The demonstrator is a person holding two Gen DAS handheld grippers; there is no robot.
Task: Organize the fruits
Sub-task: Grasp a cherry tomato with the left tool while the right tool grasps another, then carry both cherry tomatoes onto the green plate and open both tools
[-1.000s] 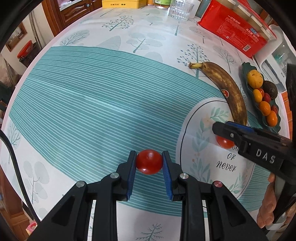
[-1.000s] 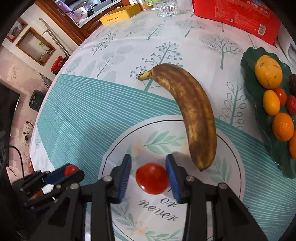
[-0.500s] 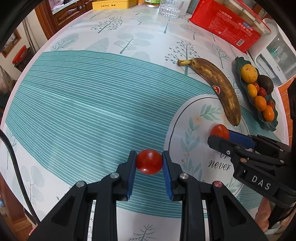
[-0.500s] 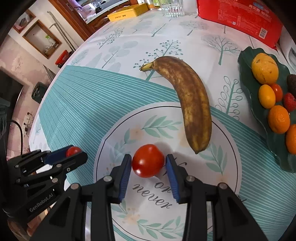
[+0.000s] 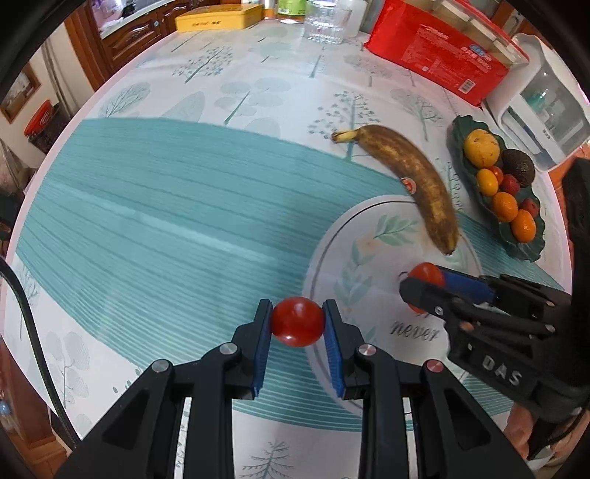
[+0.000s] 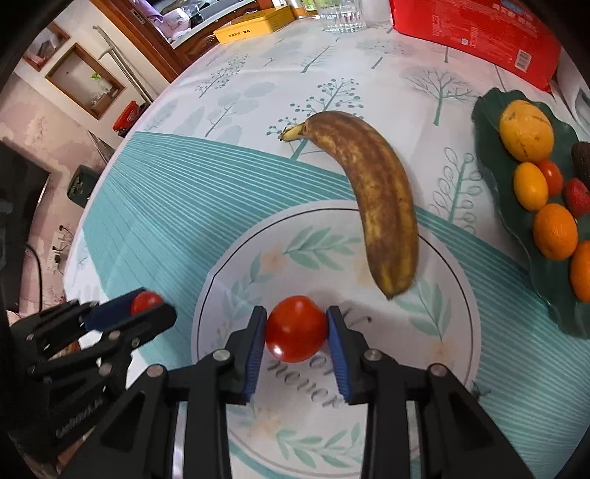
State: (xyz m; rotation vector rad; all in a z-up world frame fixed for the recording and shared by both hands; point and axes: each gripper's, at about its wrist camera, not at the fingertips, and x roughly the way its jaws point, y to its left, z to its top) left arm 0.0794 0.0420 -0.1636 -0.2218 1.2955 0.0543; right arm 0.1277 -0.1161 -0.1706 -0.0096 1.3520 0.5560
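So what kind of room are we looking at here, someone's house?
Most likely a home dining room or kitchen. A round table under a printed tablecloth carries a green leaf-shaped dish of fruit, a drinking glass and a red food package, with wooden cabinets behind.

Both the left gripper [image 5: 298, 348] and the right gripper [image 6: 297, 348] were matte black plastic with ribbed blue finger pads [image 5: 260, 352], silver pivot screws, raised "DAS" lettering, and bare skin showing below.
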